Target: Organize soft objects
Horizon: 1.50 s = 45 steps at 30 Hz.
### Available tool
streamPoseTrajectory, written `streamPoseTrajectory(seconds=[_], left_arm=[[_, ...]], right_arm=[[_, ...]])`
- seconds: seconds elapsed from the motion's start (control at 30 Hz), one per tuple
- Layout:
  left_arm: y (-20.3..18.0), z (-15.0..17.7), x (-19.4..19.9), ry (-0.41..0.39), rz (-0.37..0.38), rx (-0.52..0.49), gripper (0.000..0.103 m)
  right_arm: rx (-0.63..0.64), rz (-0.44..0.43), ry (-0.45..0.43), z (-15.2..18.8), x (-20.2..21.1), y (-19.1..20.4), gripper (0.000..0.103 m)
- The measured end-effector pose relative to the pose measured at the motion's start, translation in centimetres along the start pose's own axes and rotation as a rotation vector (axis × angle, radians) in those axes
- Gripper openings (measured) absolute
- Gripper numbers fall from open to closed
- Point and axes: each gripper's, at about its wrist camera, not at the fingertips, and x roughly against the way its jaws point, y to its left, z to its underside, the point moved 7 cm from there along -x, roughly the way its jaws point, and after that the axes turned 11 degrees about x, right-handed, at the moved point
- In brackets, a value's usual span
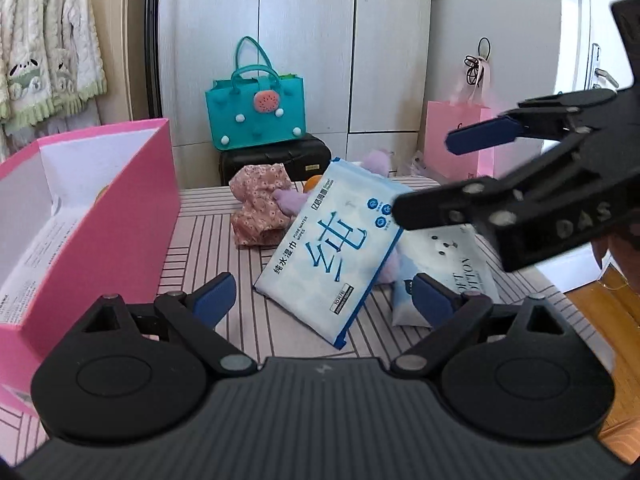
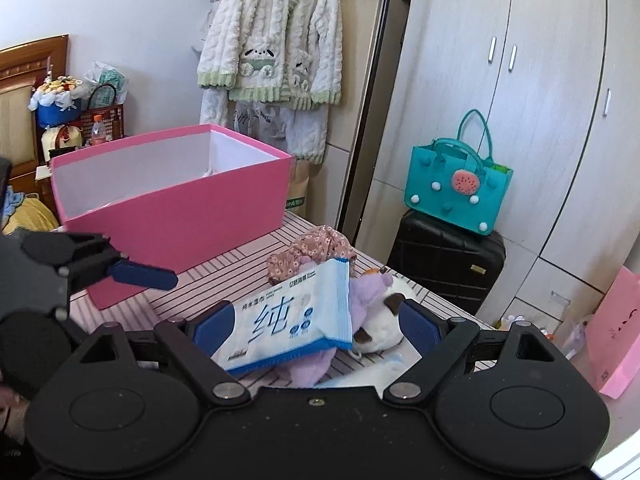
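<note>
Both tongs spread wide and gripping nothing, your left gripper [image 1: 324,296] and right gripper [image 2: 316,324] neared the tilted blue-and-white plastic wet-wipe pack [image 1: 334,246]; squaring one gripper's pads across its flat sides looked wisest before lifting toward the open pink cardboard box [image 2: 180,208].

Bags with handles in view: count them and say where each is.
2. The teal tote bag sits on the black suitcase; the pink paper bag stands on the floor beyond the table. Others may be hidden.

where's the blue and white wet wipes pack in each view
Left wrist view: the blue and white wet wipes pack lies tilted at centre, leaning on the soft pile on the striped table, just right of the open pink box.
Right wrist view: the pack sits low at centre, the pink box behind and left.
Shared landmark: the teal handbag on the black suitcase.
</note>
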Motion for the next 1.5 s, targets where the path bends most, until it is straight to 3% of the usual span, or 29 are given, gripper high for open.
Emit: streamPoseTrajectory(seconds=[0.13,0.23,0.33,0.4,0.43,0.57,0.77,1.03,1.13,1.27,1.4,1.5], left_arm=[[0.5,-0.1,-1.2,0.015,0.013,0.034,0.094],[1.0,-0.1,-2.0,0.034,0.023,0.076,0.091],[1.8,0.0,-3.1,0.06,0.023,0.14,0.083],[2.2,0.4,-3.6,0.089,0.031,0.191,0.079],[2.3,0.6,-3.8,0.103,0.046,0.211,0.078],[2.9,1.0,-4.1,0.129,0.075,0.285,0.077],[4.0,1.4,-4.5,0.167,0.114,0.381,0.076],[4.3,0.9,-5.1,0.202,0.108,0.448,0.067],[4.3,1.0,-5.1,0.207,0.094,0.445,0.066],[4.3,1.0,-5.3,0.204,0.078,0.439,0.055],[3.9,1.2,-5.4,0.17,0.047,0.378,0.05],[3.9,1.3,-5.1,0.189,0.033,0.387,0.051]], right_arm=[[-0.023,-0.009,0.028,0.0,-2.0,-0.3,0.089],[-0.04,-0.026,0.053,0.0,-3.1,-0.5,0.079],[-0.052,-0.035,0.081,0.2,-4.0,-0.6,0.063],[-0.051,-0.043,0.099,0.4,-4.5,-0.5,0.04],[-0.048,-0.041,0.102,0.5,-4.6,-0.4,0.04],[-0.06,-0.026,0.07,0.3,-3.1,-0.6,0.018],[-0.086,-0.017,0.094,1.4,-2.2,-0.6,0.017],[-0.246,-0.049,0.097,3.7,-1.6,-1.3,0.017],[-0.317,-0.079,0.106,4.8,-1.7,-1.5,0.017],[-0.378,-0.116,0.121,6.1,-2.1,-1.5,0.019],[-0.393,-0.128,0.123,6.5,-2.2,-1.3,0.021],[-0.39,-0.12,0.13,6.9,-2.4,-1.3,0.022]])
